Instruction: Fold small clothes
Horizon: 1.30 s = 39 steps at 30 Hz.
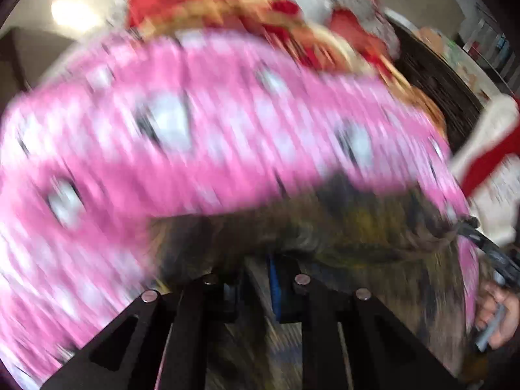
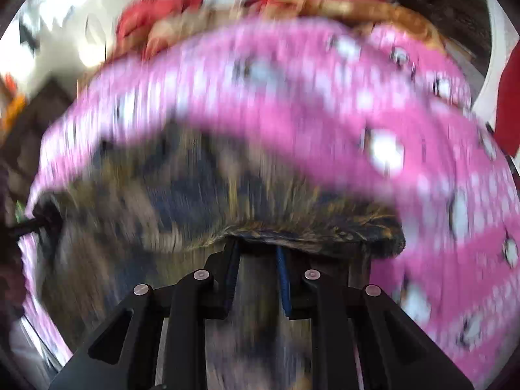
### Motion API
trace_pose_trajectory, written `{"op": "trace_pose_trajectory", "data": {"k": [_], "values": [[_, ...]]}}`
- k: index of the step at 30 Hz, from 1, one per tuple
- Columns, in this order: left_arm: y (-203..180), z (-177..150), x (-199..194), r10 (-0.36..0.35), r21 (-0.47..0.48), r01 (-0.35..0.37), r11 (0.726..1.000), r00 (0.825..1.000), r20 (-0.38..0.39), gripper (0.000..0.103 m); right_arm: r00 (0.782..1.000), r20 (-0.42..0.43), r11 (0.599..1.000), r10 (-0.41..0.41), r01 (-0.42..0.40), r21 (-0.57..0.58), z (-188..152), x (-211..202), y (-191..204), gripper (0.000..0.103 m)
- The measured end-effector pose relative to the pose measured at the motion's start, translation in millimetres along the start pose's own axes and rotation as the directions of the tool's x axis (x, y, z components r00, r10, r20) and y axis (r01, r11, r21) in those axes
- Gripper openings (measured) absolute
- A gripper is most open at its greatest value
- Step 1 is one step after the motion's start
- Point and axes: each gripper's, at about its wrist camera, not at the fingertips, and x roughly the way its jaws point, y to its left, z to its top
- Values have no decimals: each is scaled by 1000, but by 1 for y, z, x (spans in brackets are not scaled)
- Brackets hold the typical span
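Pink patterned cloth (image 1: 201,130) is seen in both wrist views, heavily blurred, lying over a brown furry fabric (image 2: 182,195). Nearest in the right wrist view, the furry fabric's edge is pinched between the narrowly parted jaws of the right gripper (image 2: 256,253). The left gripper (image 1: 256,269) is also nearly closed, with furry fabric at its tips; whether it is pinched cannot be told. Beyond the pink cloth, red and gold clothes (image 1: 247,3) are piled.
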Motion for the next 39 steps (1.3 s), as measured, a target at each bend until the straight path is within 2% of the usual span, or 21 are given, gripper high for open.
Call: {"op": "trace_pose_trajectory", "data": {"k": [2,4,5,8,10,12,14,15,17,19,21,26,27,28,29,31,32,33,34,36,39], "values": [[11,21,-23,0,-62,6,998,995,96,27,996,87,998,-27,22,61,17,-22,-8,24],[17,27,-39,-6,-92,21,996,987,161,41,988,154,997,-20,8,79,24,-43,-10,24],[16,27,-45,-10,-95,29,995,981,192,43,985,171,997,-18,5,76,24,-48,-7,25],[6,18,-35,-21,-104,44,994,977,211,43,975,218,995,-54,35,93,18,-52,0,25],[1,4,-19,-8,-113,31,993,980,199,43,976,203,991,-72,46,129,9,-38,5,25],[-2,-10,4,31,-103,-12,995,984,177,43,982,162,985,-98,71,160,3,-11,6,26],[-1,-29,27,119,-75,-108,991,980,161,43,983,110,980,-149,132,152,-9,22,2,26],[2,-40,33,121,-63,-111,992,977,174,43,977,89,975,-192,180,126,-17,36,-2,28],[15,-41,29,92,-118,-70,991,975,201,43,979,137,980,-153,132,149,-22,36,-11,30],[25,-40,33,61,-153,-32,988,980,191,43,981,136,982,-137,116,151,-22,38,-14,31],[26,-38,36,57,-159,-26,987,980,190,43,983,140,982,-119,96,162,-22,39,-18,32],[19,-35,40,78,-138,-53,989,980,183,45,985,146,981,-92,65,182,-21,42,-25,34],[18,-34,40,77,-133,-53,990,981,180,49,985,145,981,-93,66,181,-22,42,-24,34],[15,-33,40,66,-118,-46,992,983,174,58,985,144,981,-95,68,180,-22,42,-23,35],[11,-32,40,66,-97,-50,994,984,163,61,986,135,981,-98,73,180,-22,42,-23,36],[-1,-29,35,135,-40,-130,991,983,126,60,991,67,980,-117,104,171,-15,39,-19,37],[-8,-31,27,171,-23,-169,985,978,121,59,987,36,975,-155,146,168,-12,33,-14,37],[-14,-37,12,166,-24,-164,986,976,143,59,983,39,971,-181,173,165,-13,19,-5,37],[-22,-46,-3,135,-17,-134,991,977,167,59,983,67,976,-171,159,152,-16,7,4,37],[-44,-69,-31,103,32,-111,993,975,199,60,984,149,994,-98,89,66,-31,-26,36,37],[-76,-112,-48,92,120,-115,986,979,180,60,982,180,993,-49,67,-96,-65,-50,85,39]]}}
